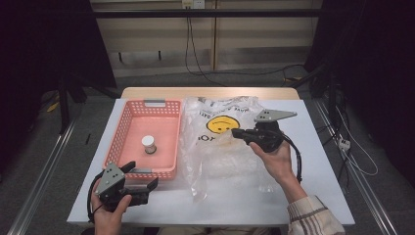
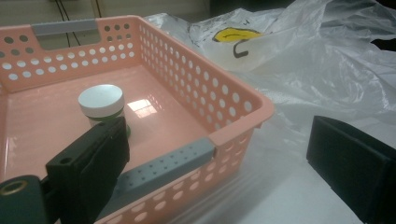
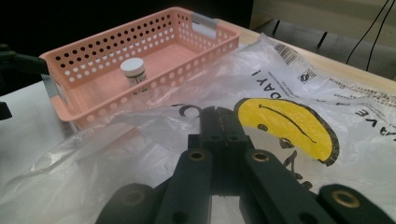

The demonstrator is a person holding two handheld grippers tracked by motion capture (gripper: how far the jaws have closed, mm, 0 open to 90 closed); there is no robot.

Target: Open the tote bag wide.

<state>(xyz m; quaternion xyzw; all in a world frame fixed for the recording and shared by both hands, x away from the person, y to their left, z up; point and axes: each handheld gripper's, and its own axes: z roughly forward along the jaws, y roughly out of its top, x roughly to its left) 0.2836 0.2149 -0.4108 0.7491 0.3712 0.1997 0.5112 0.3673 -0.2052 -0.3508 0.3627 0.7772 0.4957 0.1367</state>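
Pinching the bag, right gripper has its jaws closed on the film, probably to lift it. Left gripper waits wide open, empty, beside the basket with its jar.

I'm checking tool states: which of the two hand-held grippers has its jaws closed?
The right hand-held gripper, over the clear plastic smiley-face bag, has its jaws pressed together. The left hand-held gripper, beside the pink perforated basket, stands wide open.
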